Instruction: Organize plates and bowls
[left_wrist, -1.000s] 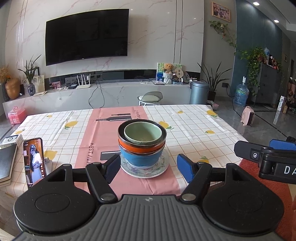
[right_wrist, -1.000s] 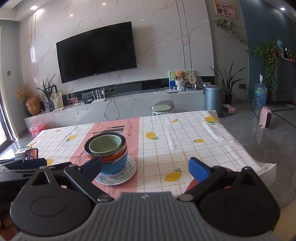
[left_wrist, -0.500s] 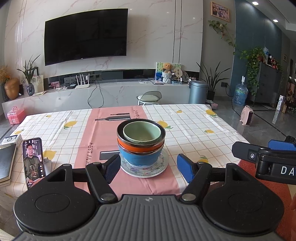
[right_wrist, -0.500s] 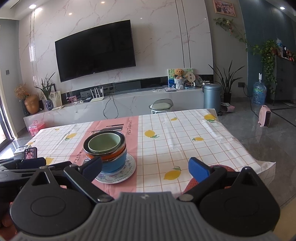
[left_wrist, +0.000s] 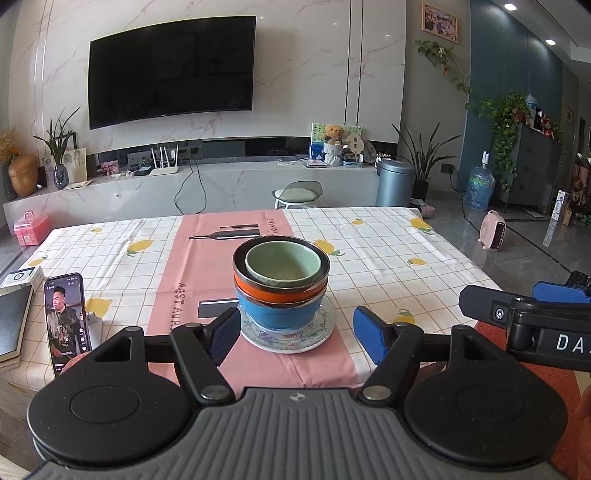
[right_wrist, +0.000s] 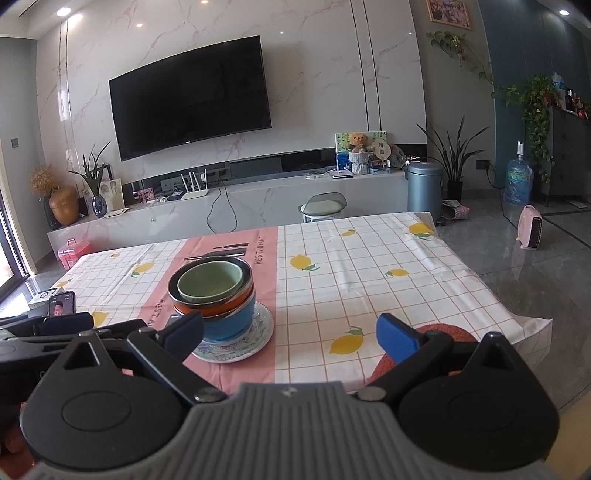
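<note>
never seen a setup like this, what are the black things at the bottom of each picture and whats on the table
The black things are two hand-held grippers, one in each of a person's hands, each carrying a wide-angle camera that looks along its two blue-tipped fingers. One picture comes from the left gripper, the other from the right gripper. Both are open and hold nothing.

On the lemon-print checked tablecloth with a pink runner stands a patterned plate. Stacked on it are a blue bowl, an orange bowl, a dark-rimmed bowl and a pale green bowl on top. A lit smartphone stands at the left edge.
</note>
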